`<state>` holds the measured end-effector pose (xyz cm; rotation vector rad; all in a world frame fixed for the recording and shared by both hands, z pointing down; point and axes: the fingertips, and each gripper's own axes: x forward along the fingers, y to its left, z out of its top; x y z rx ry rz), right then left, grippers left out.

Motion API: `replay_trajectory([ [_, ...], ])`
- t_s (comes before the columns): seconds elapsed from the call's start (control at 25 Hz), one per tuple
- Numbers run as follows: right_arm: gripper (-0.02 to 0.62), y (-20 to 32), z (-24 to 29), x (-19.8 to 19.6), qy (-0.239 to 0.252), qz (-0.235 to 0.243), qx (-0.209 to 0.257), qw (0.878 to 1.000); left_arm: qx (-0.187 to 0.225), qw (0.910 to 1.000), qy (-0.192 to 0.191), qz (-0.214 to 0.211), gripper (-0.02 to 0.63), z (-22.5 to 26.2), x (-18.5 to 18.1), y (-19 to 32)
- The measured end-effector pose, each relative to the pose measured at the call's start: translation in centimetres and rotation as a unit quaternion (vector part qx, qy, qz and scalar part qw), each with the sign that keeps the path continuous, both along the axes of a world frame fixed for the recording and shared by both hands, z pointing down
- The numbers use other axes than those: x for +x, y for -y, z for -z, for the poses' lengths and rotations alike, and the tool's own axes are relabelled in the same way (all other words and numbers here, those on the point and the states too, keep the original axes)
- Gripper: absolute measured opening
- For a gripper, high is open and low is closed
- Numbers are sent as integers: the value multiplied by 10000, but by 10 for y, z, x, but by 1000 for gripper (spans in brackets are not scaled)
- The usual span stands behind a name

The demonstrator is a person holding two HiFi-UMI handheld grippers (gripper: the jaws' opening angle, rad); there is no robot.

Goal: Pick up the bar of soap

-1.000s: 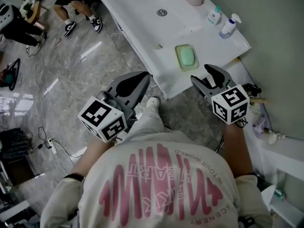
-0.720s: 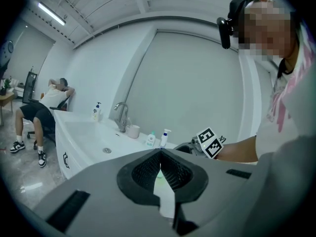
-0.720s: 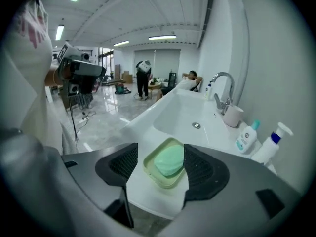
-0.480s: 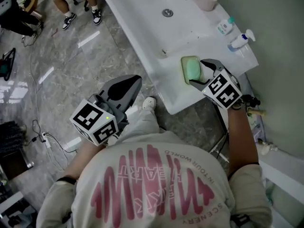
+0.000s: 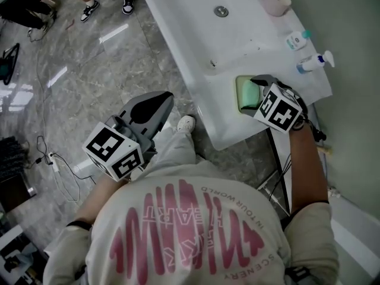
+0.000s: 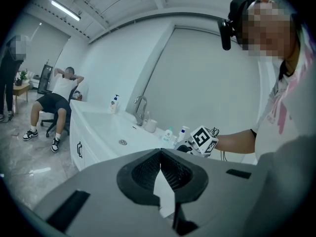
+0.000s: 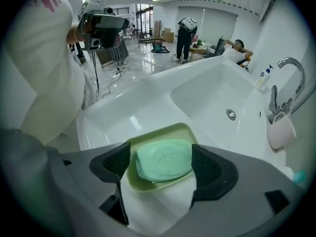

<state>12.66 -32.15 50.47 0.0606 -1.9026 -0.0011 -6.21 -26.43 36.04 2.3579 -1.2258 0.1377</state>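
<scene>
The pale green oval bar of soap [image 5: 251,95] is seen from the head view lying in a light green dish [image 5: 239,91] on the white sink surface [image 5: 202,34]. In the left gripper view, the left gripper [image 6: 160,154] is pressed together, empty. In the right gripper view, the right gripper [image 7: 160,161], just opened wider, is spread around the soap without contact; clamping and lifting are left.

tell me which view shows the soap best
The right gripper view: the soap fills the centre, whole in its dish, between the jaws of the right gripper, which have just been opening and don't touch it. The head view shows a small green patch, partly under that gripper. The left gripper view doesn't show it.
</scene>
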Motion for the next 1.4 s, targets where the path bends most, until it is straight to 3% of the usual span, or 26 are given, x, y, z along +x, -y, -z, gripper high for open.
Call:
replay_trajectory([
  [0.24,382,9,-11,4,-390,200,-99,9990,-62,10000,-12,-4,8,-5,-3,8],
  [0.56,387,7,-16,2,-550,411,-292,9972,-122,9999,-34,53,8,-9,-12,13],
  [0.8,400,8,-20,4,-649,84,-528,9965,-125,9999,-48,8,8,-12,-8,16],
  [1.0,402,9,-20,5,-745,93,-584,9955,-153,9999,-53,32,8,-13,-9,14],
  [1.4,400,15,-12,5,-203,-432,-527,9975,-125,9999,-15,27,8,-10,-12,11],
])
